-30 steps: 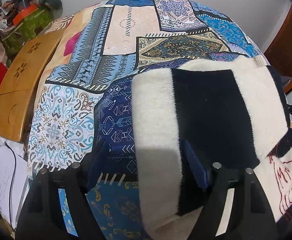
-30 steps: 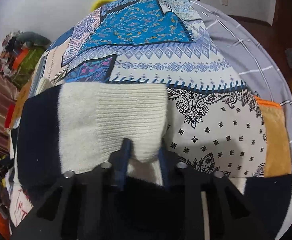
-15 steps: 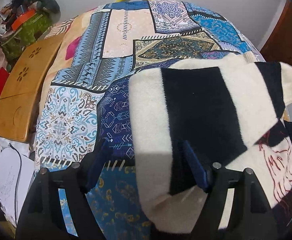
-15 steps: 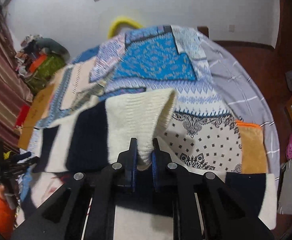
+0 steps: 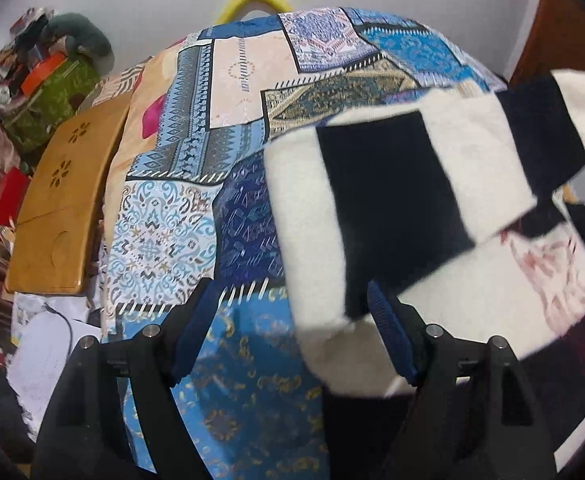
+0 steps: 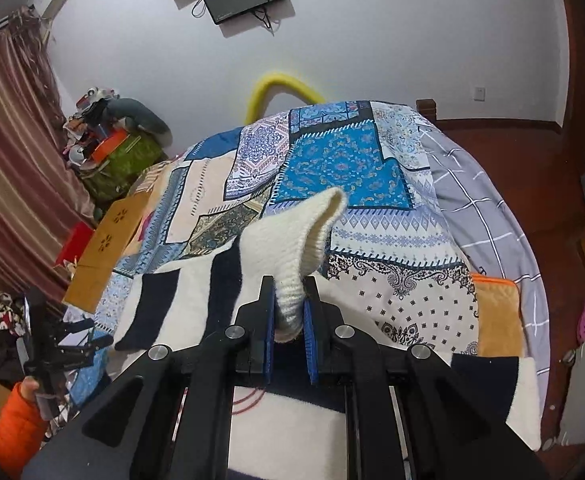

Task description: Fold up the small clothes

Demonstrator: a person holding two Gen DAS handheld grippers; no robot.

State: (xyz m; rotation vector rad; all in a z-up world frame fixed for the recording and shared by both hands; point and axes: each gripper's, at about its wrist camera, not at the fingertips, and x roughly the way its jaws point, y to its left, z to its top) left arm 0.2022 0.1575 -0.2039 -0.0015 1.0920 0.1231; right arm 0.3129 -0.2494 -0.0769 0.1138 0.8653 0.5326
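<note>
The striped sweater (image 5: pixel 388 184), cream and navy, lies spread on the patchwork bedspread (image 5: pixel 196 208), and I have its ribbed cuff (image 6: pixel 292 248) pinched between the closed jaws of my right gripper (image 6: pixel 289 336), the sleeve lifted clear of the bed and hanging back toward the body of the garment. My left gripper (image 5: pixel 292 320) stands wide open just above the sweater's near cream edge, with cloth lying between the fingers but no pad pressing on it that I can see. I judge the step in hand to be carrying the sleeve across the chest for the first fold. To do it well I would keep the cuff held firmly, since only a narrow bite of ribbing sits between the pads and knit can slip, and bring the sleeve over low and slow so it lands flat along the stripes rather than twisted. The left gripper should pin or hold the body so the whole garment does not drag across the bedspread. Beyond the bed, the wooden board (image 5: pixel 60 208) and the cluttered pile (image 6: pixel 104 136) by the curtain (image 6: pixel 8 168) are well apart.
</note>
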